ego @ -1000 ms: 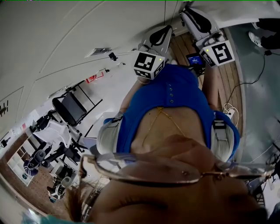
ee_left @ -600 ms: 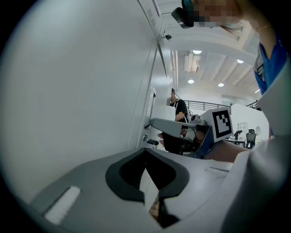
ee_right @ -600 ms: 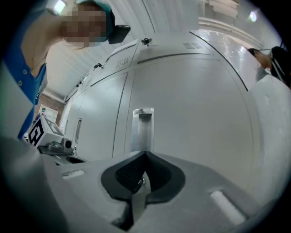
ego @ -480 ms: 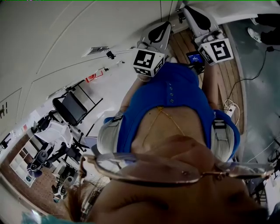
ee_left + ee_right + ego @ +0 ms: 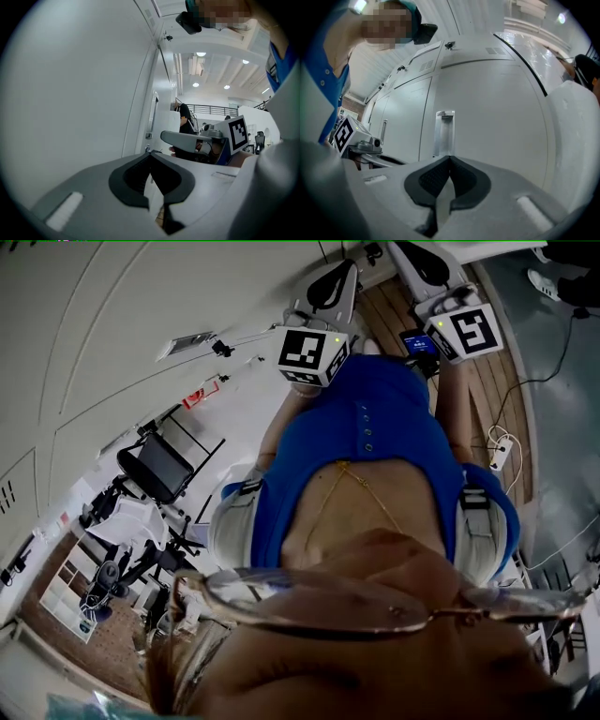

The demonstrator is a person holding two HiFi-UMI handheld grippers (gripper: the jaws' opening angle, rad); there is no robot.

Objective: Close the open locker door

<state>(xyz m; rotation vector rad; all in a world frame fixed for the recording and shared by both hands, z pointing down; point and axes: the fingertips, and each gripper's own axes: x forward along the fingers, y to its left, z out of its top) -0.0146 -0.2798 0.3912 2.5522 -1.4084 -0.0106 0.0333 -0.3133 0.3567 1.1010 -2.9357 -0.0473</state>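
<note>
Locker door (image 5: 492, 112) stands straight ahead of our right gripper (image 5: 450, 159), its metal handle (image 5: 444, 131) just above the clenched, empty jaws, while our left gripper (image 5: 150, 157), likewise clenched on nothing, points along the white locker fronts (image 5: 84, 93).

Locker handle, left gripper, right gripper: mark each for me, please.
locker handle (image 5: 444, 132), right gripper view, middle of the recessed metal plate.
right gripper (image 5: 450, 159), right gripper view, where its closed jaw tips meet.
left gripper (image 5: 150, 154), left gripper view, where its jaw tips meet.
</note>
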